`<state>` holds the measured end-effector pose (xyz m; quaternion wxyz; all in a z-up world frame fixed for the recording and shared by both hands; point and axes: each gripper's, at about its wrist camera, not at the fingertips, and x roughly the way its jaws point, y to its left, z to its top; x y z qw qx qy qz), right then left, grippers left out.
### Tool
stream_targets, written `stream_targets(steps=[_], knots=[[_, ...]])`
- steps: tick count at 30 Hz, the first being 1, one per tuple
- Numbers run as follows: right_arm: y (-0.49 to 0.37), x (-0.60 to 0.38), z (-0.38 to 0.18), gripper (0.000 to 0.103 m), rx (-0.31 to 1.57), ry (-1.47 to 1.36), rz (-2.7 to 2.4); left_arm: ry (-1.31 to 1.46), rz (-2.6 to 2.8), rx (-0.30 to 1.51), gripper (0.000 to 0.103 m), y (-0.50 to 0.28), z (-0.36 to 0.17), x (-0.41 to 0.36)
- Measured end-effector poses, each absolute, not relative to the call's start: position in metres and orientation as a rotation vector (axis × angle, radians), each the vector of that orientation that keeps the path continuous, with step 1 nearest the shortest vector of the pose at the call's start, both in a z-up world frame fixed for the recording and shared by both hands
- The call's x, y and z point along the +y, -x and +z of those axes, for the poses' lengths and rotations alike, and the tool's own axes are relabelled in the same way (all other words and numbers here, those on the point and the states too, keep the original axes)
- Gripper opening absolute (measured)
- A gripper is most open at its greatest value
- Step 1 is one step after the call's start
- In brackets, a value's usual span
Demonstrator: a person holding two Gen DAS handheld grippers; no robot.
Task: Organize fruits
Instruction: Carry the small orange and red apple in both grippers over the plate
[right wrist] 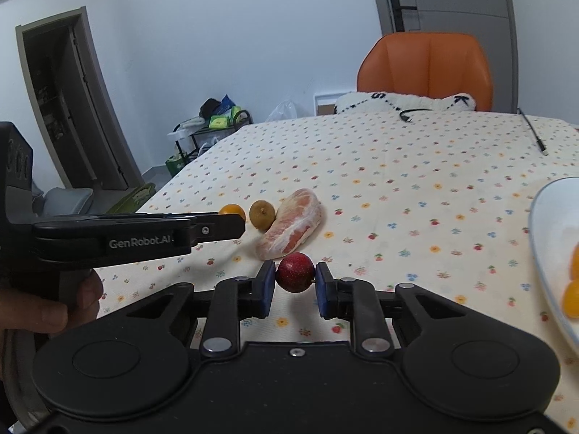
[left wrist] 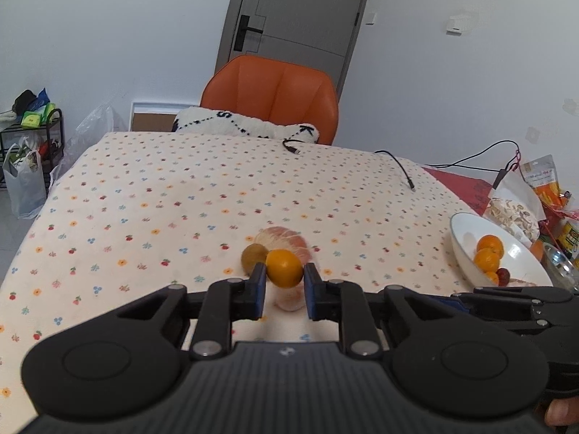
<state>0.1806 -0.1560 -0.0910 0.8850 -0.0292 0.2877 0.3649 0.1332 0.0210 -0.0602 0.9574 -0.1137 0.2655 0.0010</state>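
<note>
Orange fruit (left wrist: 284, 267): clamped between the left gripper (left wrist: 284, 282) pads, lifted above the floral tablecloth (left wrist: 163, 199).
Red fruit (right wrist: 295, 272): pinched by the right gripper (right wrist: 295, 282), its stem against one pad.
Destination: white bowl (left wrist: 466, 224), to the right, already holding fruit.
Risk: round, smooth skins could roll out of either narrow grip during transfer.
Risk: overshooting could knock the bowl's contents.

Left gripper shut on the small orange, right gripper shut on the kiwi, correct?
Not quite. The right gripper is shut on a small red fruit, as the right wrist view shows; the kiwi lies on the tablecloth. The left gripper is shut on the small orange.
</note>
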Motion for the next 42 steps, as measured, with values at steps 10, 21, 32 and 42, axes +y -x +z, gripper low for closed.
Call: stream_targets(steps=[10, 21, 32, 42], knots=[[-0.174, -0.187, -0.079, 0.022, 0.559, 0.035, 0.701, 0.202, -0.055, 0.513, 0.02, -0.132, -0.045, -0.009], [-0.168, -0.232, -0.069, 0.022, 0.523, 0.003, 0.62, 0.176, -0.13, 0.489, 0.02, -0.137, -0.035, -0.049], [-0.164, -0.276, -0.063, 0.022, 0.495, -0.02, 0.533, 0.162, -0.207, 0.479, 0.02, -0.144, -0.03, -0.085], [-0.162, -0.308, -0.063, 0.022, 0.487, -0.036, 0.464, 0.153, -0.26, 0.481, 0.02, -0.152, -0.028, -0.109]])
